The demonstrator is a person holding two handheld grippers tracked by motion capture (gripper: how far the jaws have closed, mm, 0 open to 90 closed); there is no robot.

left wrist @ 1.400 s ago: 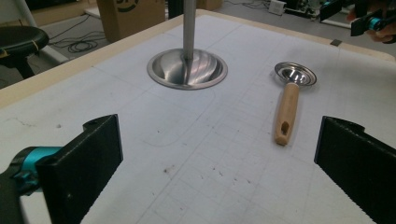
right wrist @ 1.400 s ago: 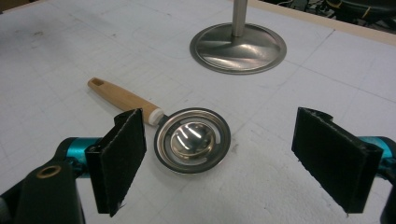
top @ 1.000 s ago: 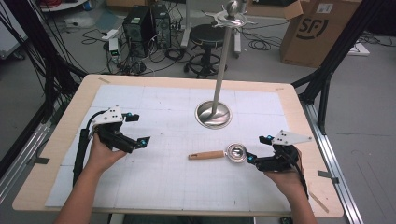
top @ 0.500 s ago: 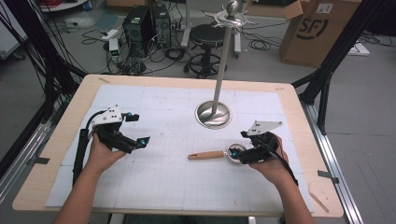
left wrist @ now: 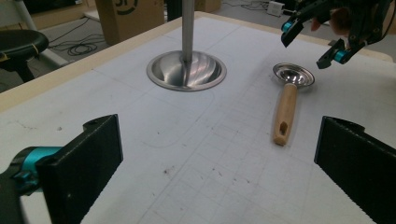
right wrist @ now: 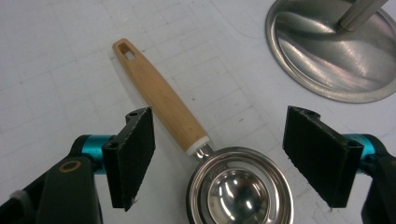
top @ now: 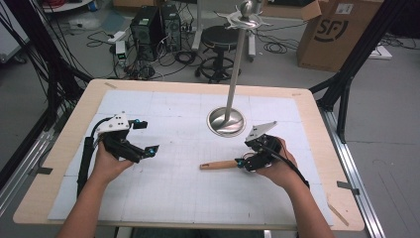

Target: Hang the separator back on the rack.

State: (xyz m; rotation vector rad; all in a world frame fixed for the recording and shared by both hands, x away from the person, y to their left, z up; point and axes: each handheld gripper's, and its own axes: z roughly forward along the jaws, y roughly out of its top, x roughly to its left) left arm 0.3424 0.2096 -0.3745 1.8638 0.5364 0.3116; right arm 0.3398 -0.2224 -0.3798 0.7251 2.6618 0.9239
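A little spoon [right wrist: 196, 154] with a wooden handle [top: 218, 165] and a shiny metal bowl [right wrist: 240, 189] lies flat on the white mat [top: 173, 198] of the bench [top: 64, 148]. It is near the right side, just in front of the round metal base [top: 226, 121] of a tall pole [top: 237, 64]. The right hand-held gripper [top: 250, 162] sits right over the bowl end of the spoon. In the right gripper view, its two black jaws stand wide apart, one on each side of the place where the handle meets the bowl. The jaws have just been closing a little, and the spoon is between them, but the pads [right wrist: 135, 154] do not touch it. The handle points away from this hand-held gripper, toward the middle of the bench. The left hand-held gripper [top: 143, 136] is well apart from the spoon, over on the left side of the mat. Its jaws are open too, and nothing is between them. In the left gripper view, the spoon [left wrist: 289, 102] lies far ahead, with the right hand-held gripper [left wrist: 313, 44] hanging just above its bowl.
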